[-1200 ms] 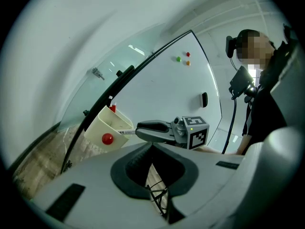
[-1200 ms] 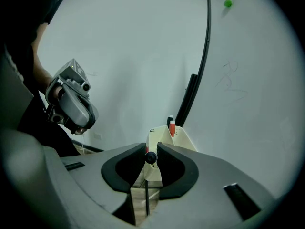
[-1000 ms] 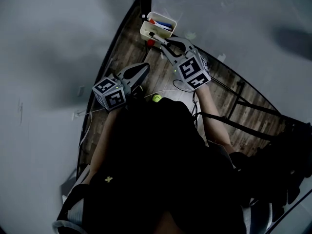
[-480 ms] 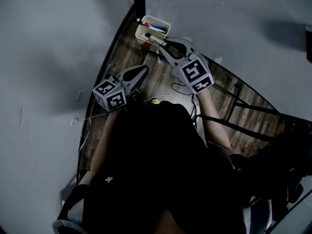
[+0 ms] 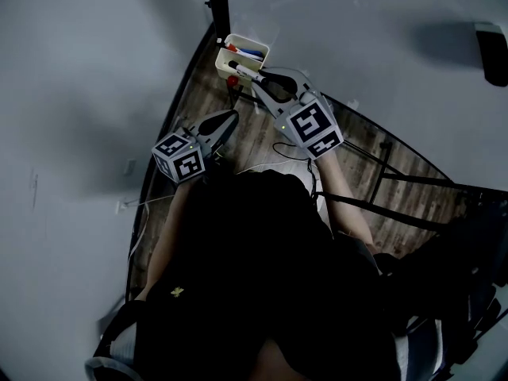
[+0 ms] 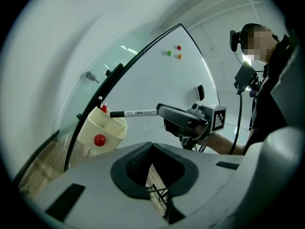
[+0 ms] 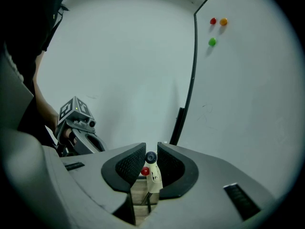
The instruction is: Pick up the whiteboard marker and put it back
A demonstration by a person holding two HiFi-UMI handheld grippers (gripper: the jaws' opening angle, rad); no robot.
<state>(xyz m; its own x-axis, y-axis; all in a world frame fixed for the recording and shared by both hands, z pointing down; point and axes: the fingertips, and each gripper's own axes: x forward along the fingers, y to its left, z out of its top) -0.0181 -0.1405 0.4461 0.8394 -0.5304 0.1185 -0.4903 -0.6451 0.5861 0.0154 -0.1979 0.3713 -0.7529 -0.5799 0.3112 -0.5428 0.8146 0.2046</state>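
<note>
The whiteboard marker (image 5: 243, 71), white with a black cap, lies level between the jaws of my right gripper (image 5: 259, 80), which is shut on it. Its capped end reaches the rim of a cream marker holder (image 5: 255, 48) fixed to the whiteboard. In the left gripper view the marker (image 6: 136, 113) sticks out of the right gripper (image 6: 163, 111) toward the holder (image 6: 102, 130). The right gripper view shows the marker (image 7: 151, 158) end-on between the pads. My left gripper (image 5: 231, 116) hovers lower left, shut and holding nothing.
The holder carries a red magnet (image 6: 99, 140) and holds other markers (image 5: 249, 53). Red, orange and green magnets (image 7: 212, 42) and a dark eraser (image 6: 200, 92) sit on the whiteboard (image 7: 248, 104). The board's black frame (image 7: 189, 80) and stand legs (image 5: 397, 177) are nearby, over wood flooring.
My right gripper has risen with the marker, and its tip now sits at the holder's rim. The left gripper has barely moved.
</note>
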